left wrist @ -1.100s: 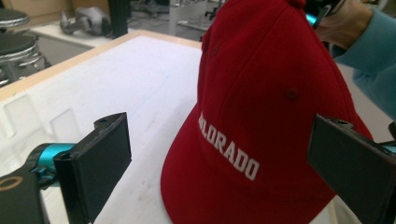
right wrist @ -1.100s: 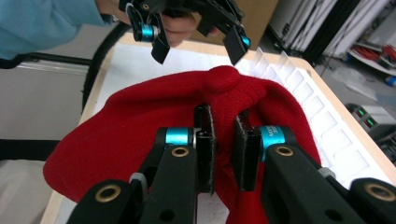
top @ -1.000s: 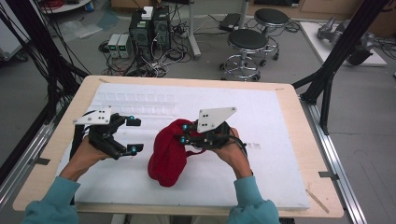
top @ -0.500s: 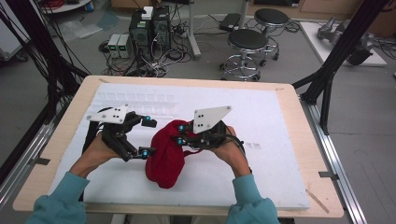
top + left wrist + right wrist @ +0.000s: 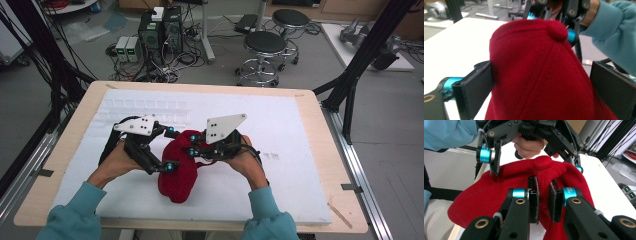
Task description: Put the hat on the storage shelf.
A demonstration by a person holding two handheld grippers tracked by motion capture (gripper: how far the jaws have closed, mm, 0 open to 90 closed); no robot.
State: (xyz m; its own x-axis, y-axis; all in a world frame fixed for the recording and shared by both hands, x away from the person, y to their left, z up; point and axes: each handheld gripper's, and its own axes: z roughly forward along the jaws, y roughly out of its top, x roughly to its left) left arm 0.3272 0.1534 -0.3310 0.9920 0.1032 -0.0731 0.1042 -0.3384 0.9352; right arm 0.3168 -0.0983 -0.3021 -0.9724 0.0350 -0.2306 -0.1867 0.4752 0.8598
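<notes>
- White foam table [image 5: 280,130] is carrying a red cap [image 5: 176,170].
- Right gripper [image 5: 543,197] is pinching cap fabric.
- Left gripper [image 5: 541,82] is straddling the crown, jaws spread.

Counter [image 5: 310,150], wooden-edged with white top: one. Red cap [image 5: 180,165] near the counter's centre: one. Grippers: two, the left gripper [image 5: 167,150] at 9 o'clock of the cap, the right gripper [image 5: 192,145] at its 2 o'clock. Grey three-cornered plates: two, one per gripper. Round stools [image 5: 265,45] on the floor at 12 o'clock beyond the counter: two. Computer towers [image 5: 160,30] at 11 o'clock: two. Small white boxes [image 5: 127,47] beside them: two.
</notes>
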